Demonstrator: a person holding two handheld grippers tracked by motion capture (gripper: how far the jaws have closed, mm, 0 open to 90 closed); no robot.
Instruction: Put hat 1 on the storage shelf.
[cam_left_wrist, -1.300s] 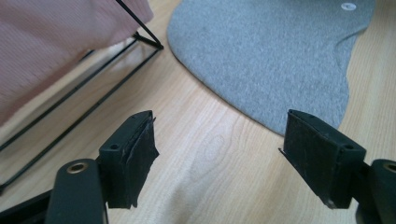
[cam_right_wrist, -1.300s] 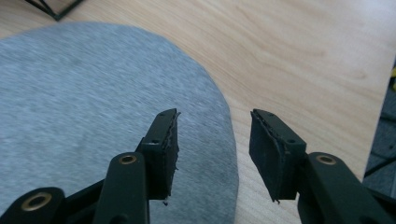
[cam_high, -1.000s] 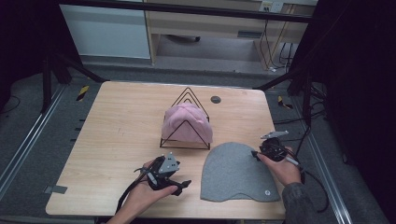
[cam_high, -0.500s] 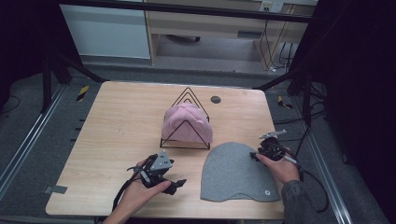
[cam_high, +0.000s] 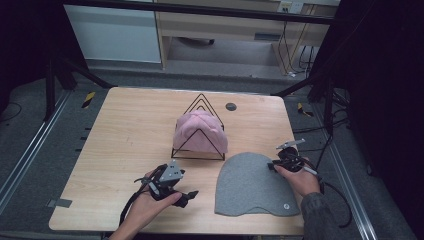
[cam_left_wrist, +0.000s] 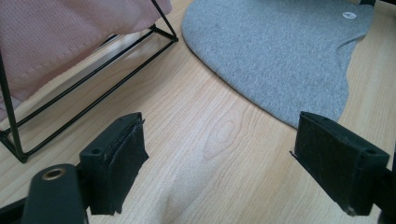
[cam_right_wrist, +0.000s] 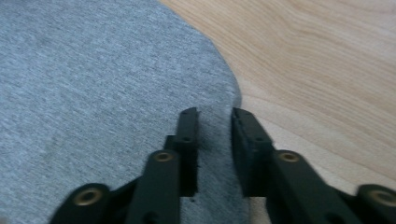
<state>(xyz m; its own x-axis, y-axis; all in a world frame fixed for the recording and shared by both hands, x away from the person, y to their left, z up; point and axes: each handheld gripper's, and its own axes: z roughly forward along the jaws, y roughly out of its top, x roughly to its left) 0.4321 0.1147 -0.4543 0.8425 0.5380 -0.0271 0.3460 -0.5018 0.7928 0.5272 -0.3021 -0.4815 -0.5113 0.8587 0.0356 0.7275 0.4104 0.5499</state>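
Left black two-jaw gripper (cam_high: 192, 194): grey three-cornered top plate, black trailing cable. Right black gripper (cam_high: 271, 165): brass-toned rivets, grey sleeve (cam_high: 320, 215).

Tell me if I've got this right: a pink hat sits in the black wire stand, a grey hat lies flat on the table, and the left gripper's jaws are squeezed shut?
Not quite. The left gripper is open: the left gripper view shows its jaws wide apart over bare table. The rest holds: the pink hat sits in the black wire stand, and the grey hat lies flat.
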